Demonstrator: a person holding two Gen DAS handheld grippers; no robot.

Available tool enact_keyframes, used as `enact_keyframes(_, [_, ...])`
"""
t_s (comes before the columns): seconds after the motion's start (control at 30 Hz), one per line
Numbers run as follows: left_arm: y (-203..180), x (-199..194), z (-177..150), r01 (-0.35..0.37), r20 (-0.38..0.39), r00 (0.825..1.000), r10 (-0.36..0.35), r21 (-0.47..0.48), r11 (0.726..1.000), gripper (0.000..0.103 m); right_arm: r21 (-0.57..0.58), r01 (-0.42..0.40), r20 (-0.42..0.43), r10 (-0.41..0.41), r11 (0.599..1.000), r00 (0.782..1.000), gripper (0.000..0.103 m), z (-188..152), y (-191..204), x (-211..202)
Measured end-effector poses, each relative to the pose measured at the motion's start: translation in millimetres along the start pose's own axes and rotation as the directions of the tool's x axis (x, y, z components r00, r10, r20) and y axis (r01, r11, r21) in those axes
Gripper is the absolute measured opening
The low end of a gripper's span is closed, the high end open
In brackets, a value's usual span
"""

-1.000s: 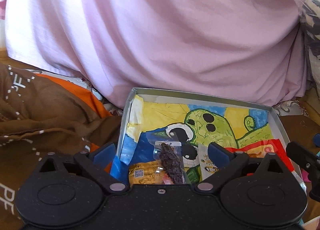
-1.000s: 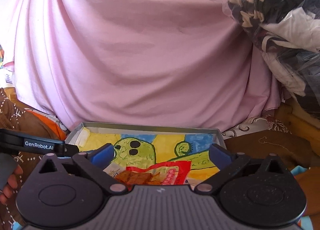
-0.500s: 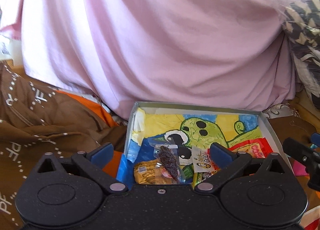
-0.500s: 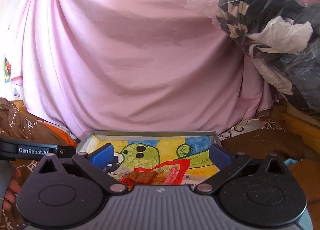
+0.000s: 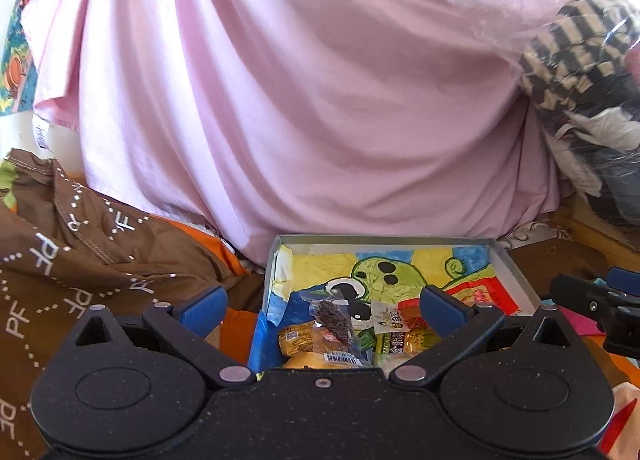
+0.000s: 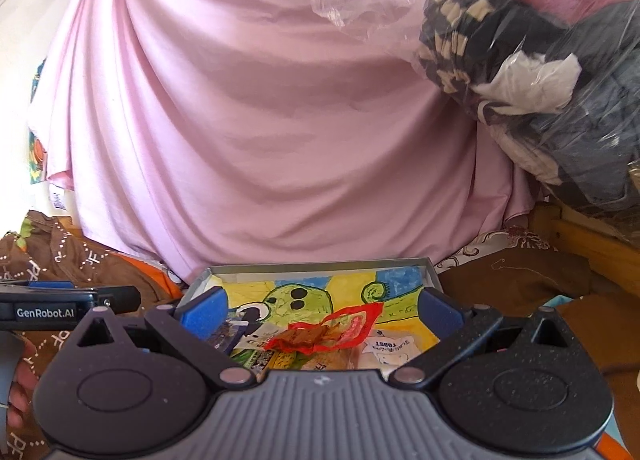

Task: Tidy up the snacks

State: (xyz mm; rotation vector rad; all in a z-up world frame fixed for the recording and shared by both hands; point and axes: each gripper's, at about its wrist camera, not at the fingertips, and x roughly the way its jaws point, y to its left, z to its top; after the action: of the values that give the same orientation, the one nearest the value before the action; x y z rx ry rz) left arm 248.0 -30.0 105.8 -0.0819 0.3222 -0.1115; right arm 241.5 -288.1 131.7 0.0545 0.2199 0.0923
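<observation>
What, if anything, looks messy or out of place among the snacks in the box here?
Nothing is spilled or damaged. The snack packets sit loosely heaped at the near end of the box, overlapping rather than in rows: the clear packet with a dark snack lies across a yellow one, and the red packet lies crumpled on top. Both grippers are open and empty.

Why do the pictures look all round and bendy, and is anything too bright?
Left wrist view: the fisheye lens curves the edges and darkens the corners; the pink cloth is sunlit, the tray sharp. Right wrist view: the same curving; glare shines off the clear plastic bag, and the wall at upper left is washed out.
</observation>
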Motion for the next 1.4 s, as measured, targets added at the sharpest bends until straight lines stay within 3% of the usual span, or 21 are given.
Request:
enact_keyframes(0.27, [9, -35, -18, 0.029, 0.012, 1.000, -0.028, -0.082, 0.996, 0.102, 0.023, -0.042, 0.024, 0.042, 0.999, 0.999, 0.103, 1, 5, -35])
enact_keyframes(0.5, [18, -66, -30, -0.001, 0.032, 0.999, 0.004, -0.109, 0.994, 0.102, 0.011, -0.050, 0.048, 0.049, 0.999, 0.998, 0.103, -4, 12, -63])
enact_keyframes(0.97, [28, -111, -62, -0.021, -0.004, 1.000, 0.021, -0.110, 0.994, 0.102, 0.048, -0.021, 0.016, 0.020, 0.999, 1.000, 0.103, -39, 27, -108])
enact_keyframes(1.4, [41, -141, -93, -0.055, -0.017, 0.998, 0.053, -0.097, 0.994, 0.102, 0.001, -0.038, 0.007, 0.038, 0.999, 0.999, 0.103, -60, 46, -133])
